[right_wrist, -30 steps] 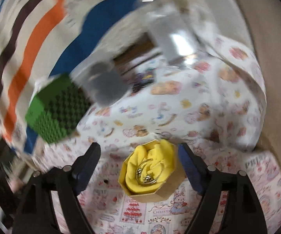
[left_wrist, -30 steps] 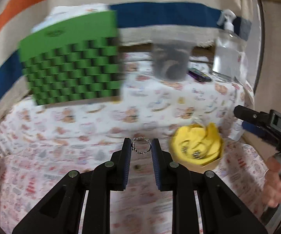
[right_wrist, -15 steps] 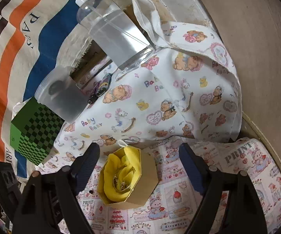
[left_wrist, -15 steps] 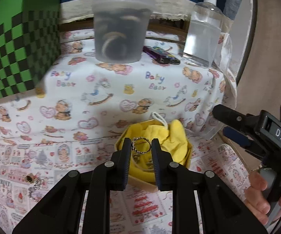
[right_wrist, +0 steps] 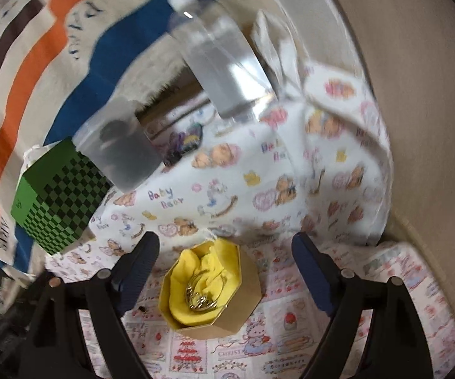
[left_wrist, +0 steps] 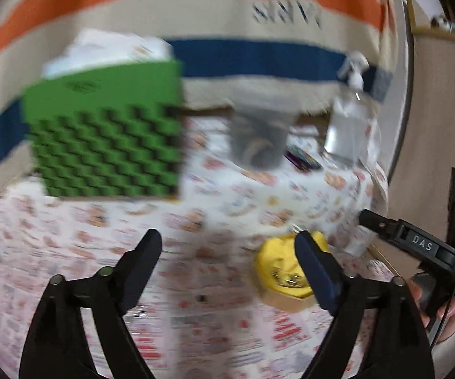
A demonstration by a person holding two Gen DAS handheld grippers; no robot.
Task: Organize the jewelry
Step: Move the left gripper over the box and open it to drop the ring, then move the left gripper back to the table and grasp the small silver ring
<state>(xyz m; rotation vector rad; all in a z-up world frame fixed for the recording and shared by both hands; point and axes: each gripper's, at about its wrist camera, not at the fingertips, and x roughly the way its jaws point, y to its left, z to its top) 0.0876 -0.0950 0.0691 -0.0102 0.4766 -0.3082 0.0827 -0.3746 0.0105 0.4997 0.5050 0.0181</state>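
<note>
An octagonal cardboard box (right_wrist: 233,322) lined with yellow cloth (right_wrist: 208,262) sits on the patterned cloth and holds several pieces of metal jewelry (right_wrist: 200,297). My right gripper (right_wrist: 224,268) is open, its fingers either side of the box and apart from it. In the blurred left wrist view the box (left_wrist: 278,297) lies low right, partly behind the right finger. My left gripper (left_wrist: 227,262) is open and empty, left of the box. A small dark piece (left_wrist: 200,298) lies on the cloth between its fingers.
A green checkered box (right_wrist: 60,202), a clear tub (right_wrist: 120,154) and a clear pump bottle (right_wrist: 224,63) stand at the back. A striped cloth hangs behind them. The right gripper's body (left_wrist: 416,246) shows at the left wrist view's right edge.
My left gripper held a ring over the box, opened, and has swung back left, empty. The right gripper has stayed open around the box, shifting only a little.
</note>
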